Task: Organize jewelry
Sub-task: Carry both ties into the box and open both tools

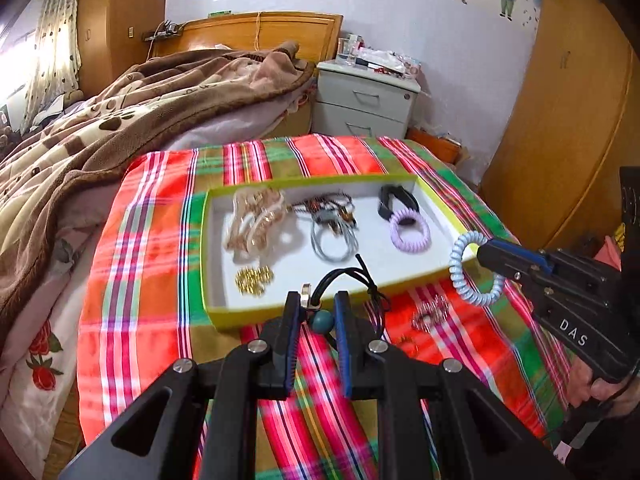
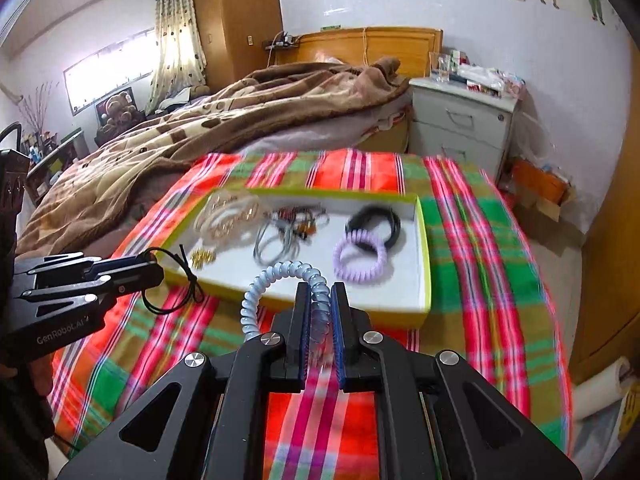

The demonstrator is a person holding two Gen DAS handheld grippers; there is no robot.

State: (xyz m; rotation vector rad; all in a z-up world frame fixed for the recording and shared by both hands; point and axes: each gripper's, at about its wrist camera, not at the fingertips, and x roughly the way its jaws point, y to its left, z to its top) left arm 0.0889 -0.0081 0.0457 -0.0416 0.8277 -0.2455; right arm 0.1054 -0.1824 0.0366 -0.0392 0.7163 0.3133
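Two pieces carried toward tray (image 1: 320, 310) for sorting: our left tongs (image 1: 318, 312) clamp black cord necklace (image 1: 362, 280) at teal bead; right tongs (image 2: 319, 308) pinch blue spiral hair tie (image 2: 276, 276), both above checked cloth (image 1: 160, 240), near tray's front rim.

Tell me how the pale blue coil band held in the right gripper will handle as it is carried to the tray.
The pale blue coil band probably stretches and springs: its loop arcs free of the right gripper. It looks light, sagging little. Its glossy coils may slip between the pads.
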